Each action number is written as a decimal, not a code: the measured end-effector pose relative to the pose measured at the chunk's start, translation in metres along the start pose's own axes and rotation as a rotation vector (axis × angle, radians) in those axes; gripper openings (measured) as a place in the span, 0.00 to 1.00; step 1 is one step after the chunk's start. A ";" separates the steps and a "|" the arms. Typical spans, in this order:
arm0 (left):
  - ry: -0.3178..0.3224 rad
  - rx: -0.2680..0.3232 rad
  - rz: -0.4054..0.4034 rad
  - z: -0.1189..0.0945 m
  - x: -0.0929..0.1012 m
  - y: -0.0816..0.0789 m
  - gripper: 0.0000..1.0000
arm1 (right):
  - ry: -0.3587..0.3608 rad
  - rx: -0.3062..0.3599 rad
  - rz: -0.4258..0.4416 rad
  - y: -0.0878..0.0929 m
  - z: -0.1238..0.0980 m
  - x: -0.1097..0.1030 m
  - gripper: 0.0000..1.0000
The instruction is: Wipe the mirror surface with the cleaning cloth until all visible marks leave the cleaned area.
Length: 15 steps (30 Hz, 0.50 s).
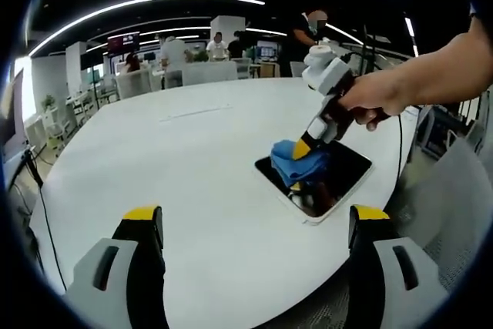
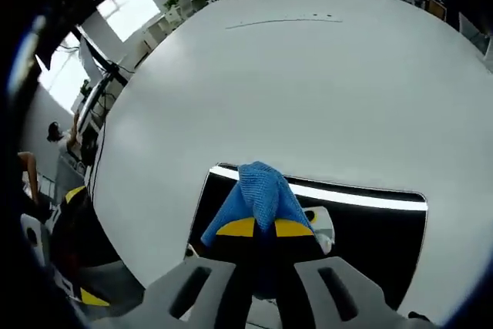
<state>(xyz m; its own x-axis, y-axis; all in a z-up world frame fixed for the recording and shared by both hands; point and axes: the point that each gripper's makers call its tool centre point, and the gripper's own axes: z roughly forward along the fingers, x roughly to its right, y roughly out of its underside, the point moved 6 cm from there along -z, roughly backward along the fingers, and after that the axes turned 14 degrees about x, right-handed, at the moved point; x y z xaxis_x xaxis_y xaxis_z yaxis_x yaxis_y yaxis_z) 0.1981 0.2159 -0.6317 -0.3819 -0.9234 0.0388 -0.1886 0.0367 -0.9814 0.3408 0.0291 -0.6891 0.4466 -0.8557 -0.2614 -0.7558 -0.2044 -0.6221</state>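
A dark rectangular mirror (image 1: 343, 171) (image 2: 370, 233) with a white rim lies flat on the white table near its edge. A blue cleaning cloth (image 1: 296, 161) (image 2: 258, 194) rests on the mirror's surface, and my right gripper (image 1: 303, 148) (image 2: 263, 228) is shut on it, pressing it down onto the glass. A hand holds that gripper from the right in the left gripper view. My left gripper (image 1: 258, 225) stands open over the near table edge, well short of the mirror, with nothing between its jaws.
The wide white round table (image 1: 177, 152) (image 2: 293, 82) spreads beyond the mirror. Chairs, desks and several people stand in the background. A cable (image 1: 38, 190) hangs off the table's left side. A grey chair back (image 1: 454, 206) sits at the right.
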 end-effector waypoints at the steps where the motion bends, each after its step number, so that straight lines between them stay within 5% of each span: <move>1: -0.002 0.010 -0.010 -0.001 -0.001 -0.001 0.99 | 0.002 0.002 -0.004 0.003 -0.002 -0.001 0.01; 15: 0.021 -0.031 0.021 0.001 0.001 0.004 0.99 | -0.016 -0.010 0.032 0.025 -0.028 -0.020 0.01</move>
<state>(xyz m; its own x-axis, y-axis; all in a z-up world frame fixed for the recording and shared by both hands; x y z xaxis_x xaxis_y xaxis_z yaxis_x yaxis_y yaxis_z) 0.1978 0.2145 -0.6356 -0.4048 -0.9141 0.0223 -0.2084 0.0685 -0.9756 0.2990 0.0276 -0.6787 0.4294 -0.8542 -0.2931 -0.7745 -0.1814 -0.6060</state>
